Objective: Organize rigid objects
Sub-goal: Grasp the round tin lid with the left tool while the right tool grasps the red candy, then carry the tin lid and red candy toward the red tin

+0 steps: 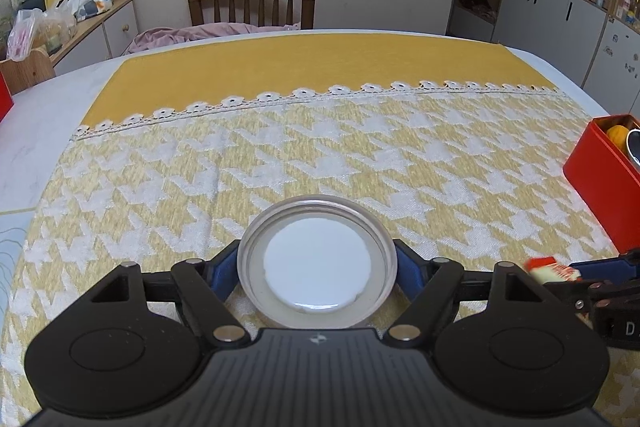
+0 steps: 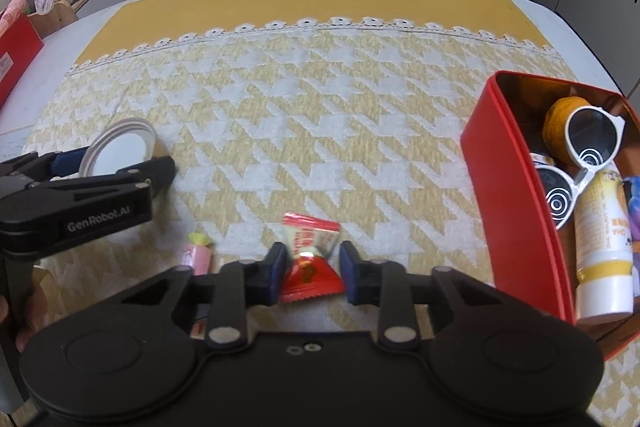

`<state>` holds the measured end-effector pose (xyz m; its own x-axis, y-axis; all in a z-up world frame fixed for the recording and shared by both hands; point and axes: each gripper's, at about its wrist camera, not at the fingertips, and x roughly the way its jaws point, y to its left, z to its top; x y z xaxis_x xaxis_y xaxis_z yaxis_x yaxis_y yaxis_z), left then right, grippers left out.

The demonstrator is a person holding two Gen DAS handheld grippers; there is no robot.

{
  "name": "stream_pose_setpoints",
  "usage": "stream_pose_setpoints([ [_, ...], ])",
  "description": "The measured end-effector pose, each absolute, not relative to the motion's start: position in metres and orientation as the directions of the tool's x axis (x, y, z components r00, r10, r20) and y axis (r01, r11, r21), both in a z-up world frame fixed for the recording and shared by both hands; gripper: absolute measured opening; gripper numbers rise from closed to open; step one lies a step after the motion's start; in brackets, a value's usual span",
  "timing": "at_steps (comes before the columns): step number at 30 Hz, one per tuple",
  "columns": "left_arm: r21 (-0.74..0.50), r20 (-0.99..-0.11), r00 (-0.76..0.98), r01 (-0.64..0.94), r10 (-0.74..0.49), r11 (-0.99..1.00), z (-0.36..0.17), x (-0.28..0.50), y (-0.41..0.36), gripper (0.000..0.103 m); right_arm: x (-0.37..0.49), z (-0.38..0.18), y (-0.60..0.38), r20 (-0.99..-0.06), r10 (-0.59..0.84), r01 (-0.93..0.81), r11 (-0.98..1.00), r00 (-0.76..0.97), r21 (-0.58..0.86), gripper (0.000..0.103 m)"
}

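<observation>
My left gripper is shut on a round grey lid with a white inner disc, held by its rim just above the cloth; it also shows in the right wrist view. My right gripper is open, its blue pads on either side of a red and white candy wrapper that lies on the cloth. The pads stand apart from the wrapper. A red box at the right holds white sunglasses, a yellow ball, a white bottle and other items.
A small pink wrapped candy lies left of the red wrapper. A yellow houndstooth cloth covers the white table. A wooden chair stands at the far edge. A red carton sits at the far left.
</observation>
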<state>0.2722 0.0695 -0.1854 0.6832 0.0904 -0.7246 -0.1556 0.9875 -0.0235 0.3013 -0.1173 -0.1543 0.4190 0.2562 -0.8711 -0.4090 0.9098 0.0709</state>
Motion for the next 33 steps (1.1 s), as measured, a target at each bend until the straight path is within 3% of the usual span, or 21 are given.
stream_pose_setpoints([
  [20,-0.074,-0.760,0.644,-0.215,0.085,0.974,-0.147,0.235,0.071,0.077,0.264,-0.104,-0.158,-0.804,0.328,-0.456,0.886,0.495,0.080,0.022],
  [33,-0.088,-0.748,0.663,-0.165,0.044,0.982,-0.093,0.212,0.034,0.077,0.243,-0.064,-0.209,-0.728,0.406,-0.447,0.881,0.552,0.153,0.022],
])
